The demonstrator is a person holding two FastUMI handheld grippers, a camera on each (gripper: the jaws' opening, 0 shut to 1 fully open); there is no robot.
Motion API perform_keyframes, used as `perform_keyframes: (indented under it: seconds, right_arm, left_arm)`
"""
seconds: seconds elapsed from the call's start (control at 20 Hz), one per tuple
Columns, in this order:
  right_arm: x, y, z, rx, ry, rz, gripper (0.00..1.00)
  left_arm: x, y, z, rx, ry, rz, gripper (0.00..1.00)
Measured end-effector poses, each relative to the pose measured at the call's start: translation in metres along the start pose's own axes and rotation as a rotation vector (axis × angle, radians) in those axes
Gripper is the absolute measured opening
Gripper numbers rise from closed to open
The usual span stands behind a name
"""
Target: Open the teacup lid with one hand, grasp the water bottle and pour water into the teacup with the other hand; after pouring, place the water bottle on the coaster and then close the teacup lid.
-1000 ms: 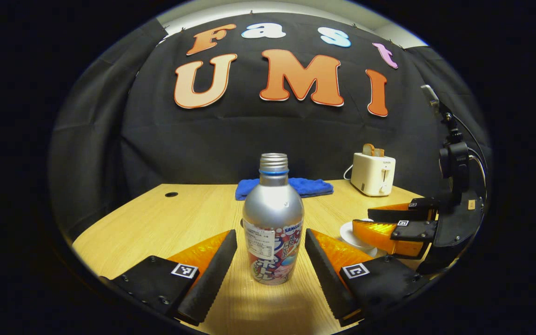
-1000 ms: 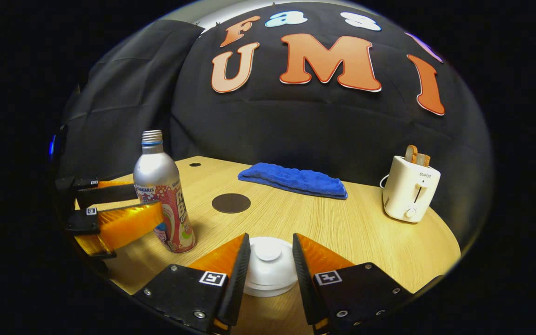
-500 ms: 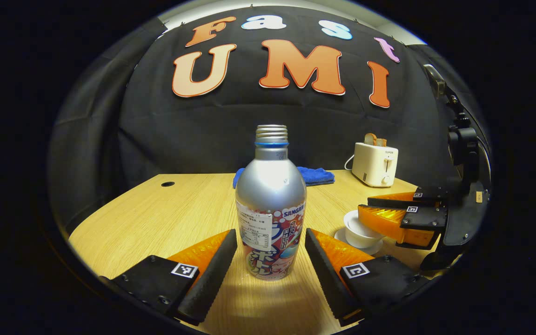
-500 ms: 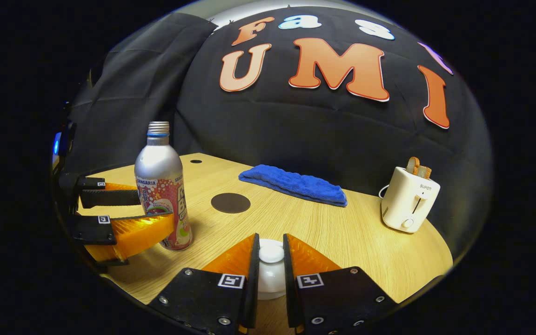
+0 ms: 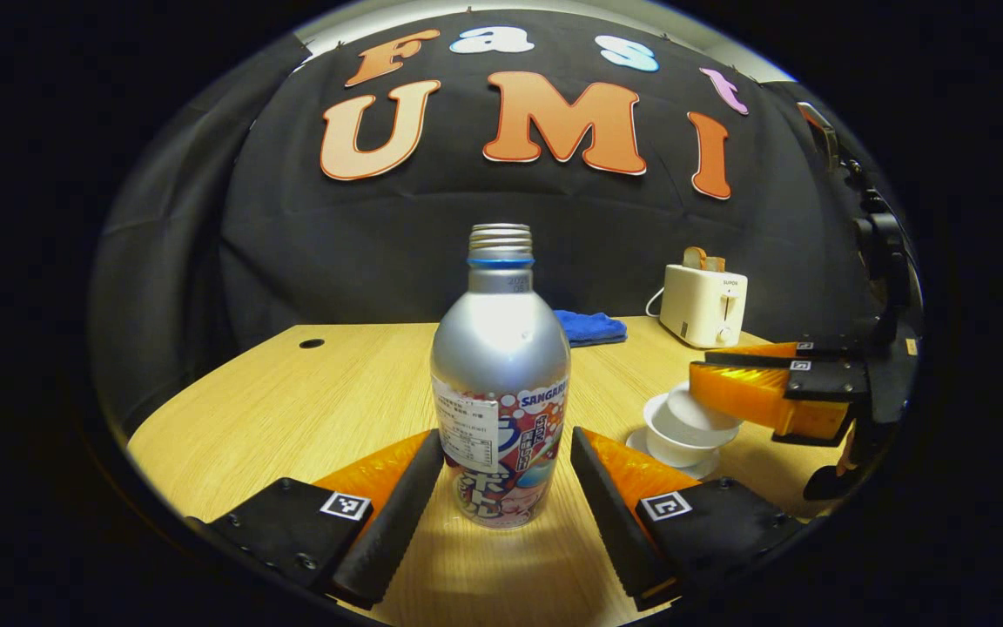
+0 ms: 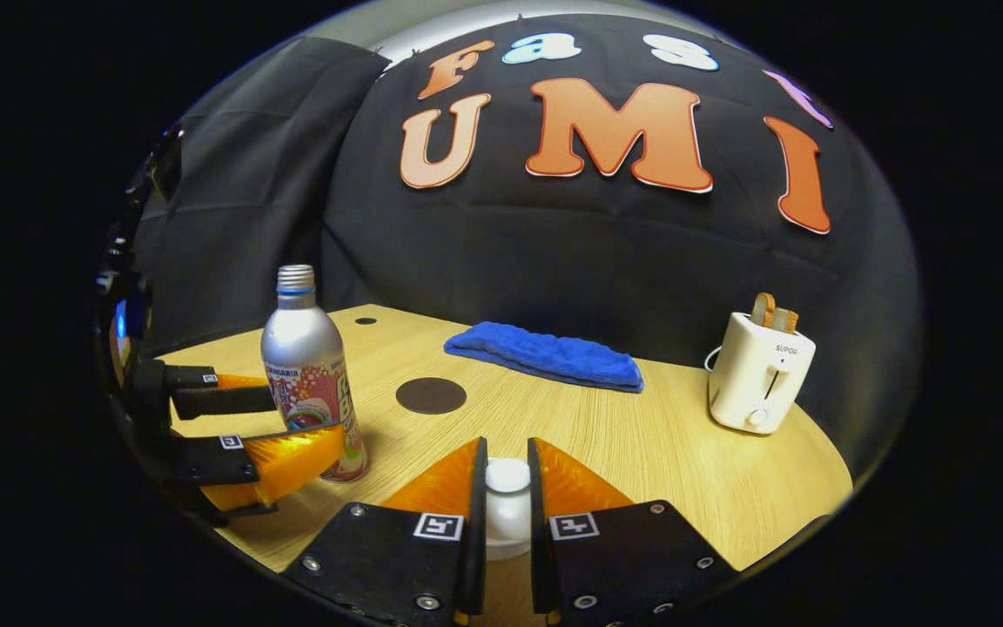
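A silver water bottle (image 5: 501, 392) with a printed label and no cap stands upright on the wooden table. My left gripper (image 5: 506, 444) is open, one finger on each side of the bottle's lower body, close but not pressing. In the left gripper view, the white teacup (image 5: 674, 442) sits on its saucer at the right, and the lid (image 5: 695, 406) hangs tilted just above its rim. My right gripper (image 6: 506, 455) is shut on the lid's knob (image 6: 508, 475). In the right gripper view, the bottle (image 6: 306, 366) and left gripper (image 6: 306, 422) are at the left. A round dark coaster (image 6: 431, 394) lies mid-table.
A folded blue towel (image 6: 545, 355) lies at the back of the table (image 6: 641, 435). A white toaster (image 6: 758, 374) holding bread stands at the back right. A small round hole (image 5: 311, 343) sits near the table's far left corner.
My left gripper moved forward so the bottle sits deeper between its open fingers. My right gripper shut on the lid's knob and raised the lid off the teacup.
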State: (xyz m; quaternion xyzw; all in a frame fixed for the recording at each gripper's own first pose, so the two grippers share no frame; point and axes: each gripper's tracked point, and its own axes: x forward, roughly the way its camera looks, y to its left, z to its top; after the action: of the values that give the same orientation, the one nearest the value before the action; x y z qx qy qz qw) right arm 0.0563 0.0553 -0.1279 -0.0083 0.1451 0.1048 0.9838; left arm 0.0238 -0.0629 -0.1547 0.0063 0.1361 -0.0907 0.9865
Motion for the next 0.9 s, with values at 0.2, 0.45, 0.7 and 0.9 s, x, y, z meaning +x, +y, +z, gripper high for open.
perform_keyframes:
  seconds: [0.2, 0.45, 0.7, 0.9]
  right_arm:
    - [-0.017, -0.007, 0.011, 0.037, -0.026, -0.008, 0.22]
    - [-0.034, -0.026, 0.008, 0.045, -0.035, -0.053, 0.22]
    - [-0.041, -0.038, 0.008, 0.08, -0.045, -0.082, 0.22]
    - [-0.051, -0.052, 0.006, 0.098, -0.053, -0.104, 0.22]
  left_arm:
    - [0.004, 0.004, -0.001, 0.002, 0.0, 0.014, 0.93]
    - [0.005, 0.01, 0.005, 0.046, 0.0, 0.045, 0.86]
    - [0.007, 0.024, 0.021, 0.187, -0.005, 0.12, 0.82]
    - [0.007, 0.033, 0.026, 0.316, 0.017, 0.157, 0.82]
